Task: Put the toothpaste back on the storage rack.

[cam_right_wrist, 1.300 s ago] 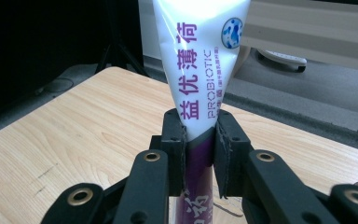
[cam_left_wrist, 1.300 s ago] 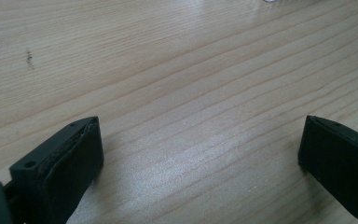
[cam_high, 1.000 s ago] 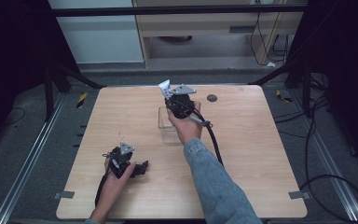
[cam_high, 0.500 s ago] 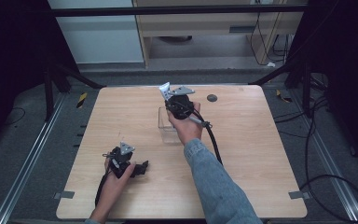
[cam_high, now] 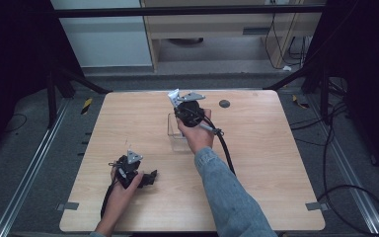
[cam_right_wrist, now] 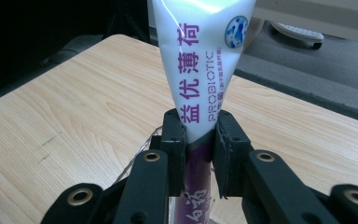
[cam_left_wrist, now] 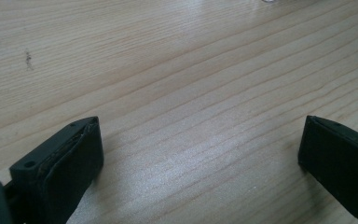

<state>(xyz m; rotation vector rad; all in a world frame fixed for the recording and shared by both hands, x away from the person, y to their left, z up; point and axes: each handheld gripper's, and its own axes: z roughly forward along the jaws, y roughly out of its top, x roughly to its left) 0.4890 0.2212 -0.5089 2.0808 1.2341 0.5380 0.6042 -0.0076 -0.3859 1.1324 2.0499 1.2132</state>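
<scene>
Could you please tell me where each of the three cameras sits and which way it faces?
High view: above the person's side, looking forward and down on the table; forearms, both hands, left gripper and right gripper show.
Left gripper view: rides the left gripper, looking at bare tabletop; its open fingers show.
Right gripper view: rides the right gripper, looking across the table; its fingers clamp a white-and-purple tube.
Shared: the tube in the high and right gripper views.

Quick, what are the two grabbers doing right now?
Left gripper: open, holding nothing, resting on the table.
Right gripper: closed on the white and purple tube.
</scene>
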